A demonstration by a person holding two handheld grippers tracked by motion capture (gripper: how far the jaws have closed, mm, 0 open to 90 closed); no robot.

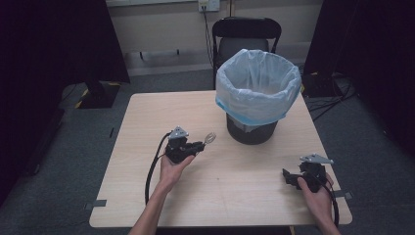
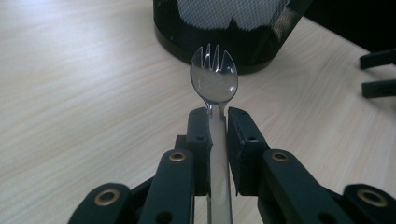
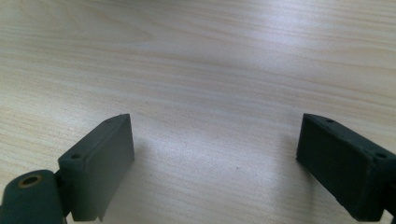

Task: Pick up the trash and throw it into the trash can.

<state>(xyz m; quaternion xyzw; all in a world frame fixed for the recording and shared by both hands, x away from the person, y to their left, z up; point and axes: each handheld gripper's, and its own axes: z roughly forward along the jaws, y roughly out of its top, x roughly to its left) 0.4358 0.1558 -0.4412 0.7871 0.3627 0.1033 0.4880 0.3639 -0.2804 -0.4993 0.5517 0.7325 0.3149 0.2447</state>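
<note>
1. The left gripper (image 1: 198,146) is held low over the bench (image 1: 147,117), pointing toward the waste bin (image 1: 257,93); the left hand (image 1: 171,169) grasps it from behind.
2. Its jaws are clamped on the handle of a clear plastic spork (image 2: 214,81), whose bowl and tines stick out past the jaw tips, just short of the bin's black mesh base.
3. The right gripper (image 1: 289,177) rests near the bench's front right corner, well apart from the bin, jaws spread wide with only bare wood between them.
4. The spork's lower handle is hidden between the jaws; the right forearm is cut off.
</note>
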